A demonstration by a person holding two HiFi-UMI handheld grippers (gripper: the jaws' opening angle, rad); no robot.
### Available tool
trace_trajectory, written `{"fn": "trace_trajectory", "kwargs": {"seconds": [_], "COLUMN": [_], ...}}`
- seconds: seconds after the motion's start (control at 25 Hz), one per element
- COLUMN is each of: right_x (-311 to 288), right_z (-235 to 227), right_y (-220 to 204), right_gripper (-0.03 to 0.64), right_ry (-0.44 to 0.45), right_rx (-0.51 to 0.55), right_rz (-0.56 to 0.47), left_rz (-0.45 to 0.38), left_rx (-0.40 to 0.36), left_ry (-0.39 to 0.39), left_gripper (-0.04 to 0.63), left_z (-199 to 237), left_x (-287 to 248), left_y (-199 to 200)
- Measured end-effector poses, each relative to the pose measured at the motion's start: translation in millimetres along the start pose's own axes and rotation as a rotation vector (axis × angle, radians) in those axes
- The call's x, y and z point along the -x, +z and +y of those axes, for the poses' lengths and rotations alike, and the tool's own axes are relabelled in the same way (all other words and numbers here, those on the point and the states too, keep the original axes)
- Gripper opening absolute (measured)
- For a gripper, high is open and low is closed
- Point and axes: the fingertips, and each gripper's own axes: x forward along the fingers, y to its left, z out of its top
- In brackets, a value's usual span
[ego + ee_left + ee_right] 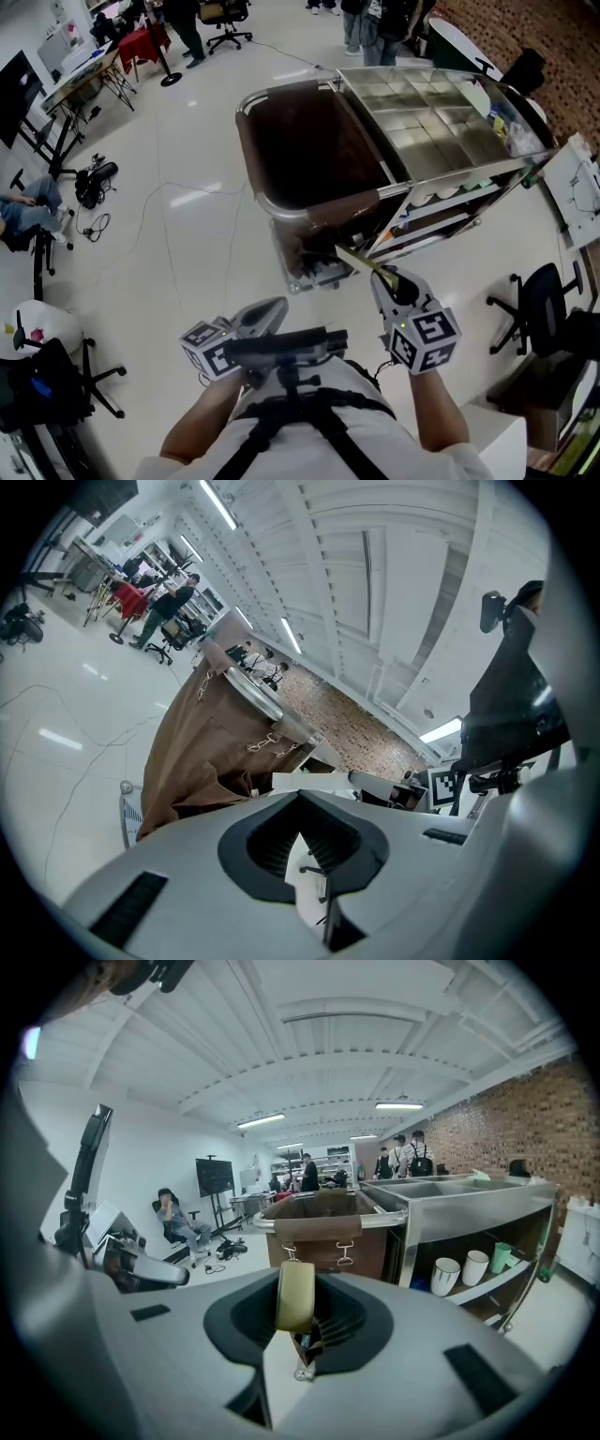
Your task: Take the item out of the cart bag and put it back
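Note:
The cart's brown bag (309, 150) hangs open in its steel frame, left of the steel compartments (422, 112). My right gripper (382, 277) hovers in front of the cart, shut on a thin pale yellow flat item (361, 262) that points at the bag's near edge. In the right gripper view the item (294, 1293) stands upright between the jaws of that gripper (295, 1312), with the bag (323, 1222) beyond. My left gripper (272, 314) stays close to my chest, jaws together and holding nothing. From the left gripper (302, 803), the bag (206, 752) shows from the side.
Cups (459, 1274) stand on the cart's lower shelf. An office chair (539, 305) sits to the right and another (56, 375) to the left. Cables (159, 234) trail over the white floor. A seated person (28, 211) is at far left; people (375, 23) stand behind the cart.

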Motion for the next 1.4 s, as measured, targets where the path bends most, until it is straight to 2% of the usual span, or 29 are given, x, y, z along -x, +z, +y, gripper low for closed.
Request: {"fn": "trace_trajectory", "kwargs": {"seconds": [0.72,1.08,1.4], "right_x": [19,27,28], "right_z": [7,6,6], "right_y": [7,13,13], "right_gripper": [0.075,0.075,0.075], "right_ry": [0.015,0.008,0.01], "right_rx": [0.008,0.008,0.011], "right_rz": [-0.022,-0.039,-0.035], "left_rz": [-0.007,0.019,-0.003], "left_rx": [0.0,-0.008,-0.004], "left_ry": [0.0,-0.013,-0.004], "left_gripper": [0.003,0.003,0.003], "left_z": [-1,-4,-4], "left_x": [-3,-3,-5], "left_y": [0,-1,1]}}
